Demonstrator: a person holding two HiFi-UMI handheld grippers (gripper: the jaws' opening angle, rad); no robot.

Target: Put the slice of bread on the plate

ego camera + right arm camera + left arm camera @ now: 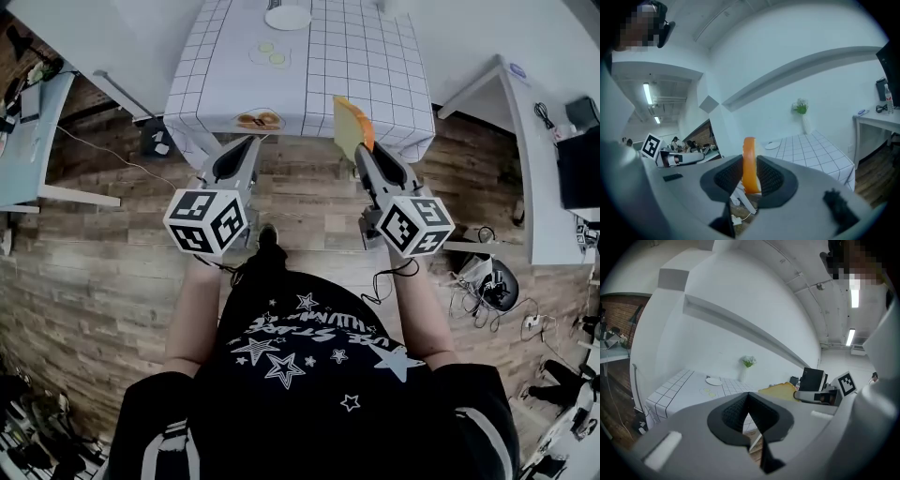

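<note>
Bread slice [349, 122], orange at the crust, stands on edge between the jaws of the right hand-held gripper [364, 152], whose pads press on both of its faces (the right gripper view shows this plainly, with the slice [749, 164] rising above the jaw tips). In the head view it hangs at the near edge of the bench [375, 66], which wears a white checked cloth. The white plate [287, 17] lies at the far end of that bench, well apart from the slice. The left hand-held gripper [246, 142] is level beside the right one, its jaws closed together on nothing. A small vase of flowers [748, 363] stands beyond the plate.
</note>
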